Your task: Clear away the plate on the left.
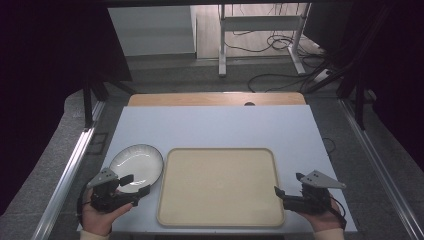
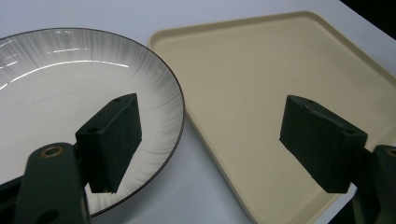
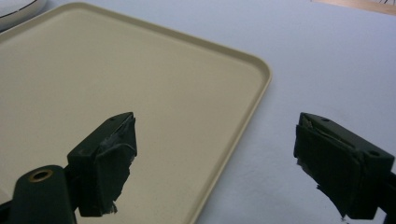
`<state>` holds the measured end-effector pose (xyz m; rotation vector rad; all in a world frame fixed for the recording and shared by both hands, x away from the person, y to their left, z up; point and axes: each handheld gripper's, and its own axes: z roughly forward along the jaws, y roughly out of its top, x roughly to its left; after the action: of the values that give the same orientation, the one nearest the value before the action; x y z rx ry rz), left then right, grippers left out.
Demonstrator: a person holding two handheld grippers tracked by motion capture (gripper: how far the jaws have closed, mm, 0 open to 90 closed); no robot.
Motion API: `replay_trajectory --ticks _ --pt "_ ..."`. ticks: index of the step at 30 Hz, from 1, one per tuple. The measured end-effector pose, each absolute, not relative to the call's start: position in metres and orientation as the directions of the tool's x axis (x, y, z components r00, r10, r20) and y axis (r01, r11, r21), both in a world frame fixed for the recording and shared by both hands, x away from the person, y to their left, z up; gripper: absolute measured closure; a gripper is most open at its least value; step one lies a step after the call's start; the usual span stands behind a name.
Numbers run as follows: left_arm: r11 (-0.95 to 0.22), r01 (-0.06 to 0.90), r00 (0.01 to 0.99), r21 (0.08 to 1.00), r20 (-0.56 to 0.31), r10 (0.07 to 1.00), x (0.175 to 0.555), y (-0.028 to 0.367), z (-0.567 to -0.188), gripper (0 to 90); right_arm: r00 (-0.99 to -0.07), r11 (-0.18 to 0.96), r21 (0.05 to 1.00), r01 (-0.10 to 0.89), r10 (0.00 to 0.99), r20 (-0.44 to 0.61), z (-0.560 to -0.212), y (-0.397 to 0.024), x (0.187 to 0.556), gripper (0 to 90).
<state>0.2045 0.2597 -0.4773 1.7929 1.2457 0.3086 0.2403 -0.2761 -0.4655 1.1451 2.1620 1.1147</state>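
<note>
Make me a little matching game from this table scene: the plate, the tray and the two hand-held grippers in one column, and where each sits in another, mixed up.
Things:
1. plate
2. tray
3. left hand-held gripper
4. right hand-held gripper

Places:
A. middle of the table, nothing on it
B. open, at the tray's right edge
C. left of the tray, on the table
D. open, at the plate's near rim

Pairs: 1-C, 2-A, 3-D, 4-B
</note>
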Motion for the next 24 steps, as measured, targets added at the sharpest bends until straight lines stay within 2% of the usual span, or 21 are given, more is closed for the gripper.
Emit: replay_trajectory --ticks 8,24 --pt "-0.077 0.621 0.447 0.780 -0.272 0.852 0.205 0.264 -0.476 20.9 -0.554 0.333 0.821 0.463 0.832 -0.025 -0.465 -0.278 0.238 14.1" --pt "-0.133 0.608 0.466 0.782 -0.217 0.858 0.215 0.252 -0.481 21.4 -0.609 0.389 0.803 0.452 0.792 -0.041 -0.467 -0.271 0.238 14.3"
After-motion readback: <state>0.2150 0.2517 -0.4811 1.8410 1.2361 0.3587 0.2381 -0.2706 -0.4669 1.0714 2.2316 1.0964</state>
